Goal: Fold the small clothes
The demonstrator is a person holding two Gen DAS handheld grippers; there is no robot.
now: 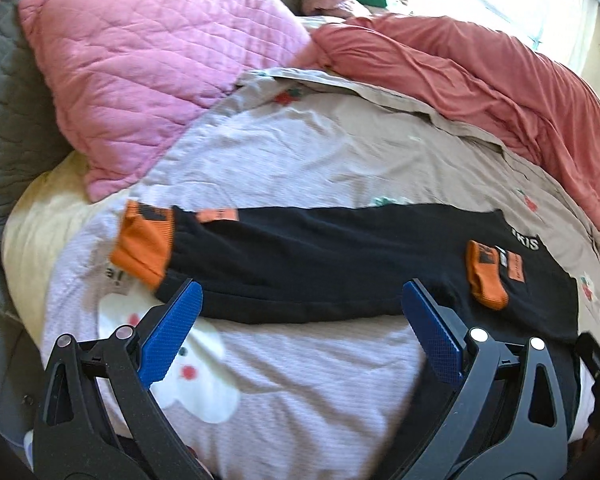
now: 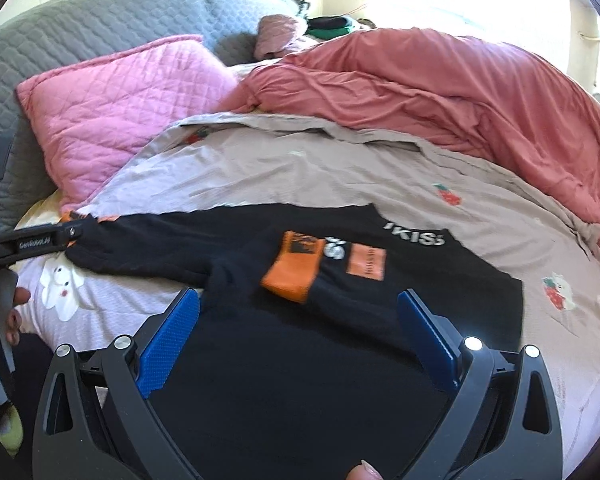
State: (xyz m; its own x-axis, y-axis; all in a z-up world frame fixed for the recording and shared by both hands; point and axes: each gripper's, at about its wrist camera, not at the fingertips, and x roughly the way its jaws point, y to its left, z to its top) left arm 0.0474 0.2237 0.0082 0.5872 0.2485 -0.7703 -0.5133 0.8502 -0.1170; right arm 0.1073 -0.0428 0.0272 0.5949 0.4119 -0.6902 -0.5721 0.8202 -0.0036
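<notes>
Left gripper point(image 1: 302, 300), seen from its own wrist camera, stands with both blue-padded fingers spread wide and nothing between them, its tips poised at the near edge of the black sweatshirt point(image 1: 340, 264). This garment lies flat on the printed bedsheet point(image 1: 300, 160) directly ahead of the fingers; one sleeve runs out to the left and ends in an orange cuff point(image 1: 144, 246), while a second orange cuff point(image 1: 488, 276) already rests folded inward on the body, ahead and to the right. Judged from this layout, one sleeve is folded and the other, plus the body folds, remain to be done. A pink pillow point(image 1: 148, 72) and a salmon duvet point(image 1: 500, 92) lie farther ahead, well apart from the garment. At the right border a dark shape, probably the other tool, is cut off. Right gripper point(image 2: 298, 308), in its own view, is likewise spread wide and empty, hovering over the sweatshirt's lower body, which fills the space between and below its fingers. White lettering on the chest is only partly legible, and the orange patch beside the folded cuff is too blurred to read. To the far left, the left gripper's arm covers the outstretched cuff, so contact there cannot be judged; the hem is hidden beneath the tool.
</notes>
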